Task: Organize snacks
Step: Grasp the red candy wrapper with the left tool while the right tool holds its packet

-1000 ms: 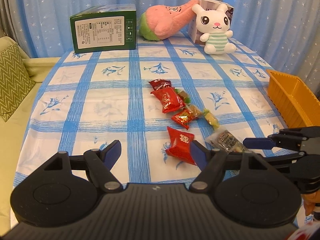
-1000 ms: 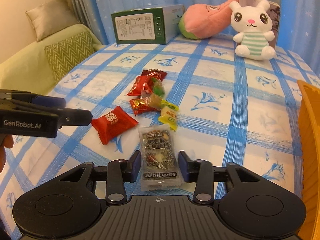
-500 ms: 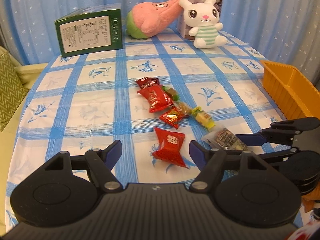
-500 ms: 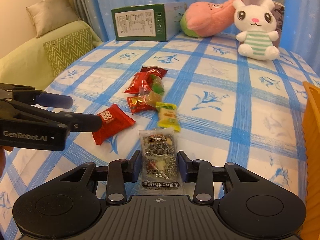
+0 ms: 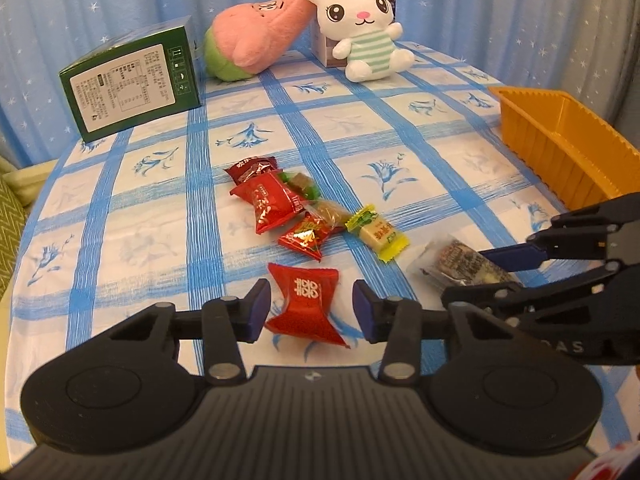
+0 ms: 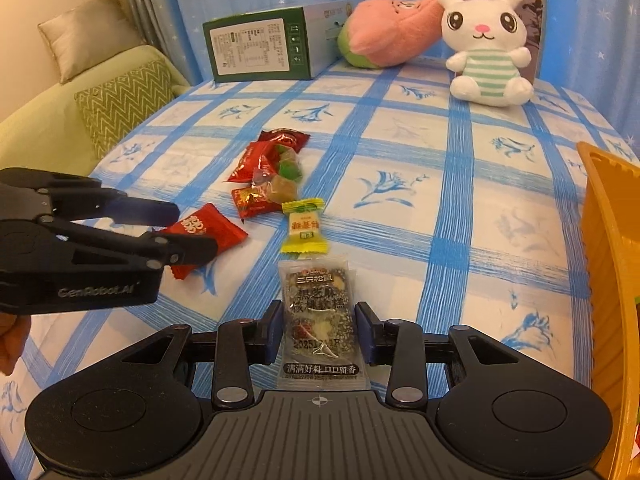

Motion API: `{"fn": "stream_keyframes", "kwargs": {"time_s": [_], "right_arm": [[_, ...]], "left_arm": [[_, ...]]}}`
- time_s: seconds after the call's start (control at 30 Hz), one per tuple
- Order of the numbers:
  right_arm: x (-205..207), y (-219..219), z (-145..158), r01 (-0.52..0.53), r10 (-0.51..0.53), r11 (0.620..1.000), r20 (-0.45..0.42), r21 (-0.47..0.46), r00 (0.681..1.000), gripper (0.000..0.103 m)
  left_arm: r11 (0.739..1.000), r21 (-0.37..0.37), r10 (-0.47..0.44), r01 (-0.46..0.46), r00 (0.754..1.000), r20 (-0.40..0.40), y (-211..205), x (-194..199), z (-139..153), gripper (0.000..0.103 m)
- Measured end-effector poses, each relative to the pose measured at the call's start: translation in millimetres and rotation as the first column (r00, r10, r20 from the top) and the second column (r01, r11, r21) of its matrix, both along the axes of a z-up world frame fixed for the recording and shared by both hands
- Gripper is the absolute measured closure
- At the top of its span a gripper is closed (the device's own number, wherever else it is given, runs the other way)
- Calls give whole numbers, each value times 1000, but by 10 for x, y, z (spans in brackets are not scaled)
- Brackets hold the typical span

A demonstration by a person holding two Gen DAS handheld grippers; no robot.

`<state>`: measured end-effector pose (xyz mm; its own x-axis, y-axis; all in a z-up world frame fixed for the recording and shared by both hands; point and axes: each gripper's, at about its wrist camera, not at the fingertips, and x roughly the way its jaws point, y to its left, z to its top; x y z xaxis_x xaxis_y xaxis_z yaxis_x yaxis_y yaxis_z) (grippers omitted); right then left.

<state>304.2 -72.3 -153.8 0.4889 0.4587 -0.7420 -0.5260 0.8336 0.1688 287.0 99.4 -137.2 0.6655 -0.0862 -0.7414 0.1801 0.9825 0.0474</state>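
The red candy packet [image 5: 306,304] lies flat on the blue-checked tabletop [image 5: 140,240], nearest of the loose snacks to the left gripper [image 5: 310,312] and squarely between its two blue-tipped fingers [image 5: 256,312], which are closing on it; a sliver of cloth shows on either side, so the pads do not seem to press on the wrapper yet. Its long axis runs roughly away from that gripper, twisted ends near and far, so the fingers close across its narrow pinched waist, which looks like the right way to take it. Just to the right of the red candy packet, the clear sesame-bar packet [image 6: 318,316] lies lengthwise in the right gripper [image 6: 320,334], whose fingers [image 6: 274,332] stand at its two long edges, apparently clamped on it. Beyond the red candy packet sits the rest of the heap: a yellow-wrapped sweet [image 5: 378,234], then a cluster of small red and green wrappers [image 5: 280,204]. The orange bin [image 5: 560,148], the likely destination, stands well to the right of the red candy packet, on the right gripper's side. Far behind it stand a green box [image 5: 132,84], a pink plush [image 5: 260,40] and a white rabbit toy [image 5: 364,32].
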Motion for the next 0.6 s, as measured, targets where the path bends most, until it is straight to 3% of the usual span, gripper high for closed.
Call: {"fn": "stream_keyframes", "kwargs": {"time_s": [0.2,0.6], "right_arm": [[36,-5,-6,5,-5,1000,-4,1,1000,65],[64,16,-19,6,-6,1000,4,-11,1000,65]], "left_arm": [[1000,2,-1,2,1000,-29,23,105,-58,80],[998,59,-8,11,998,-62,-34,75,-143,80]]}}
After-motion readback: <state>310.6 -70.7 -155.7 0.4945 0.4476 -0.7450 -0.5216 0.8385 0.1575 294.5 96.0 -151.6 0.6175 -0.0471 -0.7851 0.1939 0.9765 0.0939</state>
